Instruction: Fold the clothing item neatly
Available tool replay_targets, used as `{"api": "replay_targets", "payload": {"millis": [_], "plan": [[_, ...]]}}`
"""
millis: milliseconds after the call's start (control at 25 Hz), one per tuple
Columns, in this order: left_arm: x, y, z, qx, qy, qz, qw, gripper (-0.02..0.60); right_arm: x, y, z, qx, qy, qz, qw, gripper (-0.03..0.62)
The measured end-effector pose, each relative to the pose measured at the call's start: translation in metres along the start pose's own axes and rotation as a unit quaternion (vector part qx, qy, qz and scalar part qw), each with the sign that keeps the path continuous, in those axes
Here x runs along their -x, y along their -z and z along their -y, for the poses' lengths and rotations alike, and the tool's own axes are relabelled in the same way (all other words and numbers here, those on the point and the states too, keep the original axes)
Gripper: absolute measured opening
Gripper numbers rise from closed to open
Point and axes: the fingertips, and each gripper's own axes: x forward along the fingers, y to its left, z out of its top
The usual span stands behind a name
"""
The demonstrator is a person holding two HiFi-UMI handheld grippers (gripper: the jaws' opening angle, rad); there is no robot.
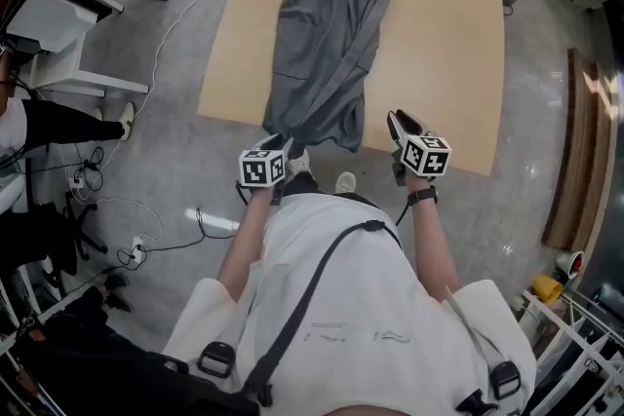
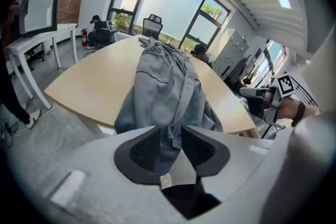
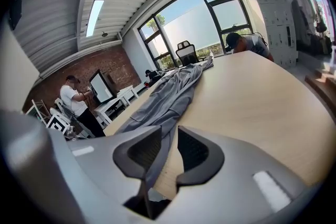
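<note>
A long grey garment [image 1: 327, 34] lies lengthwise on the light wooden table [image 1: 448, 44], and its near end hangs over the near edge. My left gripper [image 1: 280, 144] is at that hanging end. In the left gripper view the grey cloth [image 2: 160, 86] drops loosely through the gap of the left gripper [image 2: 171, 136], whose jaws stand apart. My right gripper [image 1: 398, 123] hovers at the table edge just right of the garment. In the right gripper view the right gripper [image 3: 169, 147] is open: the garment's edge [image 3: 168, 94] shows beside its left pad, with bare table [image 3: 252, 97] beside the other.
A white desk [image 1: 68, 24] stands to the left, with cables [image 1: 146, 239] on the floor. Wooden boards [image 1: 575, 151] lean at the right. An office chair [image 2: 152, 23] and seated people are beyond the table's far end. A person in white [image 3: 79, 105] stands at the left.
</note>
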Motion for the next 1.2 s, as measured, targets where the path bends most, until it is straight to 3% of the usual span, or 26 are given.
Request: {"api": "replay_targets", "payload": {"millis": [240, 440, 680, 840, 1040, 1200], "plan": [[-0.004, -0.055, 0.007, -0.061, 0.026, 0.033, 0.9972, 0.13, -0.019, -0.023, 0.002, -0.006, 0.012, 0.009, 1.0, 0.095], [-0.021, -0.094, 0.029, -0.117, 0.071, 0.035, 0.99, 0.13, -0.041, -0.061, 0.008, -0.006, 0.028, 0.026, 0.999, 0.094], [-0.044, -0.127, 0.076, -0.167, 0.149, 0.016, 0.9744, 0.13, -0.076, -0.132, 0.026, 0.01, 0.05, 0.042, 0.998, 0.094], [-0.071, -0.155, 0.108, -0.187, 0.179, 0.009, 0.9657, 0.13, -0.114, -0.195, 0.043, 0.029, 0.052, 0.05, 0.997, 0.094], [-0.127, -0.173, 0.131, -0.237, 0.172, -0.031, 0.9558, 0.13, -0.185, -0.252, 0.083, 0.049, 0.044, 0.03, 0.997, 0.094], [-0.175, -0.196, 0.143, -0.248, 0.153, -0.054, 0.9551, 0.13, -0.247, -0.309, 0.123, 0.058, 0.036, 0.024, 0.997, 0.1]]}}
